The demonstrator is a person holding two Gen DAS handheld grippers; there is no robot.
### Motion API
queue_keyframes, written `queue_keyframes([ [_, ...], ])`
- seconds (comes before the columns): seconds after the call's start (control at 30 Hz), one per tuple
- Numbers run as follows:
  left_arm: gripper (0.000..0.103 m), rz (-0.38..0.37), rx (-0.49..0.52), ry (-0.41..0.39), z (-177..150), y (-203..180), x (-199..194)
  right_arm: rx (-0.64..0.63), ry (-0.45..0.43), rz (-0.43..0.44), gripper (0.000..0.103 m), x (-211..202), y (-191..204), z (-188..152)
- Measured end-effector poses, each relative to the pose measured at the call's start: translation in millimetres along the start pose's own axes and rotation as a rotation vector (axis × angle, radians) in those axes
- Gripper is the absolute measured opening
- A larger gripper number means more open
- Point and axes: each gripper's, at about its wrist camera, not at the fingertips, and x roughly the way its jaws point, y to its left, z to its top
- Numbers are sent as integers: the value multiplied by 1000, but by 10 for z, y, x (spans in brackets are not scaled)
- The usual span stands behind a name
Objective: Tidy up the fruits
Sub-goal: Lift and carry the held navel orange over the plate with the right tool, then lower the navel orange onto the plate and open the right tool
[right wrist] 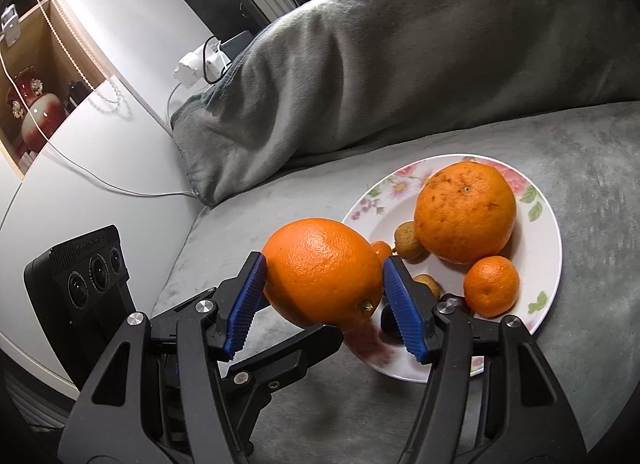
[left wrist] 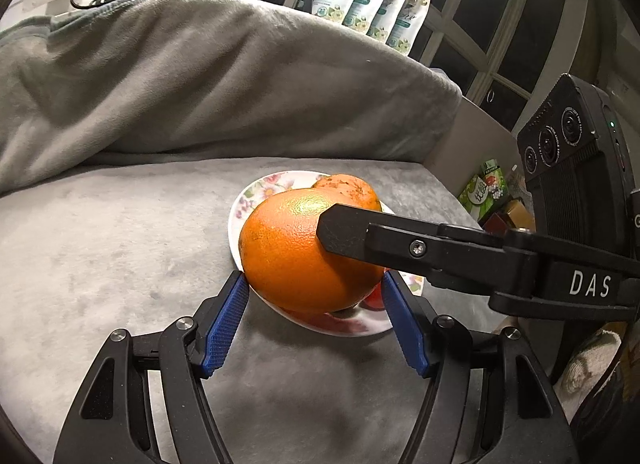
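The right tongs (right wrist: 323,296) squeeze a big orange (right wrist: 322,272) between their two blue pads (right wrist: 245,306), holding it up in the air just over the near edge of the flowered plate (right wrist: 554,240). The left tongs (left wrist: 314,322) sit low and level, spread wide, with the orange between their tips. I cannot tell if their pads touch it.

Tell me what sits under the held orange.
Under the held orange lie the floral plate rim and a red fruit; the rest beneath is covered by the orange.
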Motion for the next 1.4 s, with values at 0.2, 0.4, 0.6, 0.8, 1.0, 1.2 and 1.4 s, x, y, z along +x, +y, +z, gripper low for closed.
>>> queue_keyframes([
  [0.2, 69, 0, -3, 10, 7, -3, 58, 4, 6, -7, 64, 26, -33, -1],
  [0.4, 69, 9, 9, 13, 6, -14, 84, 4, 10, -20, 64, 44, -33, 0],
  [0.6, 69, 12, 15, 12, 5, -22, 99, 8, 9, -28, 64, 48, -40, 2],
  [0.8, 68, 19, 30, 13, 12, -48, 136, 13, 11, -39, 64, 52, -51, 4],
  [1.0, 68, 19, 29, 18, 11, -48, 163, 29, 14, -41, 64, 57, -76, -6],
  [1.2, 68, 28, 37, 16, 9, -47, 175, 31, 16, -44, 64, 59, -74, -5],
  [1.4, 68, 44, 56, -7, 37, -41, 123, 20, -3, -55, 64, 5, -55, 13],
])
